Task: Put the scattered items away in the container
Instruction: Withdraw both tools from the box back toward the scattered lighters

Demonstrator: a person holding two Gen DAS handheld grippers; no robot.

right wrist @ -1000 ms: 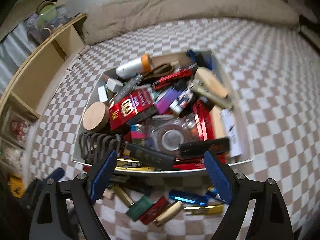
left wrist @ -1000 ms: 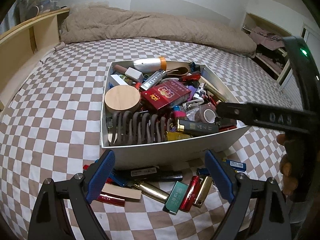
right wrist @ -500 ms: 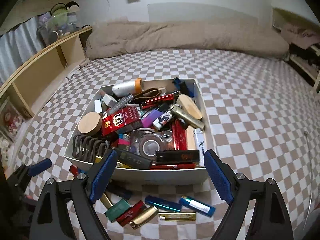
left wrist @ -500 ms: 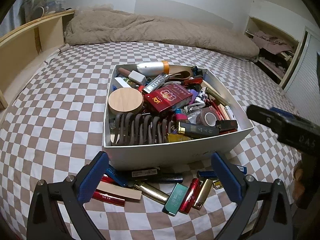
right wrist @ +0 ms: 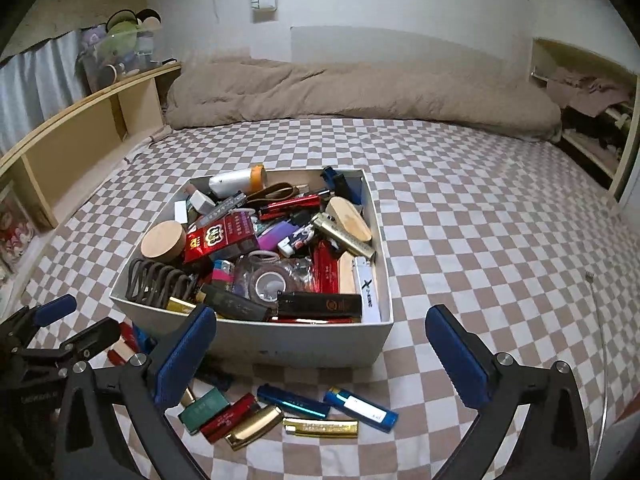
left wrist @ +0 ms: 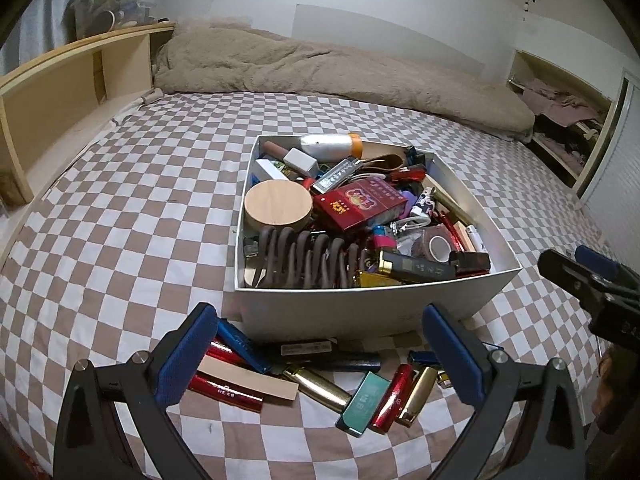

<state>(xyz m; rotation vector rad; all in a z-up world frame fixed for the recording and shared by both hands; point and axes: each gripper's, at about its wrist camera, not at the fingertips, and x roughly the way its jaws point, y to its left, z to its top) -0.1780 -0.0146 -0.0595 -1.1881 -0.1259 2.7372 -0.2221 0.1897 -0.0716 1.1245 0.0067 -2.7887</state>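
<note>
The little scattered things lie on the bed in a bunch right in front of the white box (right wrist: 304, 344), at about 6 o'clock from it: a green lighter (right wrist: 204, 410), a red lighter (right wrist: 230, 418), a gold lighter (right wrist: 254, 432), a flat gold bar (right wrist: 320, 427) and two blue lighters (right wrist: 294, 401) (right wrist: 360, 403). More lie off to 7 o'clock, such as a red tube (left wrist: 226, 390) with a wooden strip (left wrist: 248, 380) touching it. The box is already heaped very full, with a red packet (right wrist: 220, 238) and a round wooden lid (right wrist: 164, 242) riding high. I think that is the big worry: a new thing dropped on top could slide off over the wall and land on the bed again. The lighters also touch each other, so a grab at one may push its neighbour away or pinch two at once. They are smooth and could slip. The left claw (left wrist: 320, 354) hangs over the bunch with its blue pads wide apart and nothing in it. The right claw (right wrist: 320, 354) is also spread wide and holds nothing. Both sit near each other, so they could bump. The soft checked bed (right wrist: 480, 220) may sink under a hard push.
</note>
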